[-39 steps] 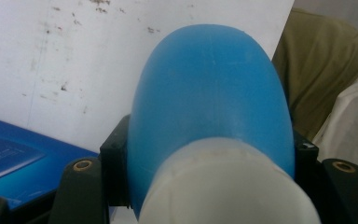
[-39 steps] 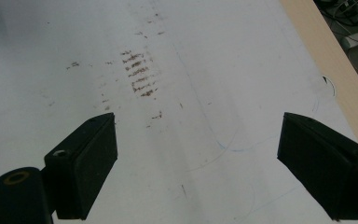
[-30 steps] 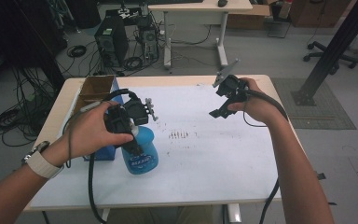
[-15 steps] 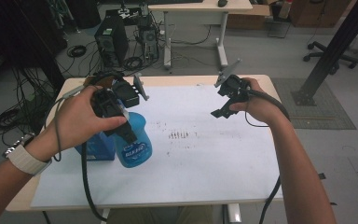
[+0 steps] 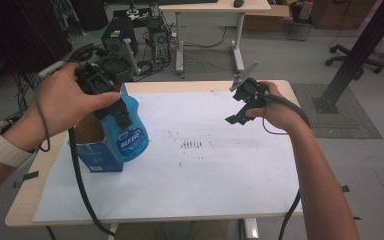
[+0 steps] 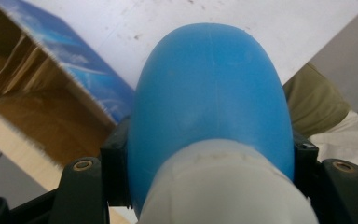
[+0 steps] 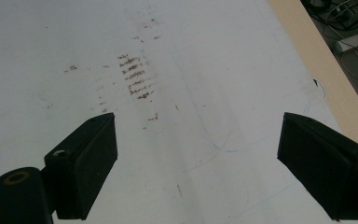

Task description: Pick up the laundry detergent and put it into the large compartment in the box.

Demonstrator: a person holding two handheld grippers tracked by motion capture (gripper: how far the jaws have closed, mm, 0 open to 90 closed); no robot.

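Clearly, a blue bottle (image 5: 130,131) is clamped by the left gripper (image 5: 111,102) and held in the air just beside an open blue carton (image 5: 97,152) at the table's (image 5: 260,85) left edge. White lettering on its label is seen but cannot be read. The right gripper (image 5: 240,102) is held with jaws wide apart, nothing between them.

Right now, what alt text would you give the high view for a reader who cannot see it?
The left hand-held gripper is shut on a blue plastic bottle, holding it tilted beside an open blue cardboard box at the left of a white-covered wooden table. The right hand-held gripper hovers open at the far right.
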